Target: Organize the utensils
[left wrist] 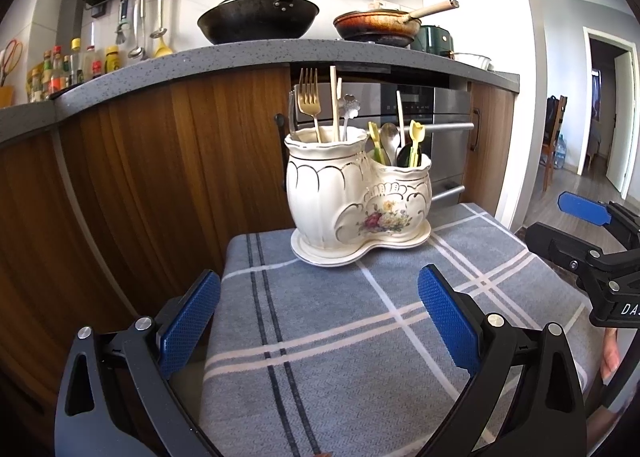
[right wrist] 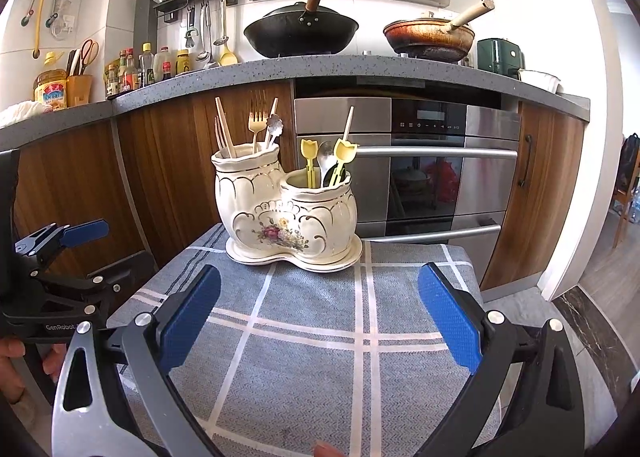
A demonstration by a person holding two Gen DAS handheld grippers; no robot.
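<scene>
A white ceramic double utensil holder [left wrist: 356, 193] with gilt trim and a painted flower spray stands on its matching saucer at the far edge of a tabletop draped in a grey-blue plaid cloth [left wrist: 340, 337], at about 12 o'clock from both wrist cameras. Its taller pot holds a gold fork [left wrist: 310, 97], pale chopsticks [left wrist: 334, 105] and a flower-headed silver spoon [left wrist: 350, 107]; the shorter pot, at 3 o'clock from the taller one, holds two yellow tulip-topped picks [right wrist: 346, 153], a silver spoon [right wrist: 326, 159] and another pale stick. The left hand-held gripper [left wrist: 318, 317] hovers over the cloth with its blue-padded fingers spread wide and nothing between them, well short of the holder. The right hand-held gripper [right wrist: 320, 317] is likewise spread wide and empty above the cloth, with the holder beyond it at 12 o'clock. Each tool shows in the other's view: the right one at 3 o'clock in the left camera, the left one at 9 o'clock in the right camera, where fingers of a person's hand [right wrist: 12, 369] wrap its grip. Behind the tabletop run wood-fronted cabinets and a stainless built-in oven [right wrist: 428, 169] under a speckled grey counter, which carries a black wok [right wrist: 300, 31] and a browned frying pan [right wrist: 430, 35] beneath a range hood, with bottles and hanging ladles at 10 o'clock.
</scene>
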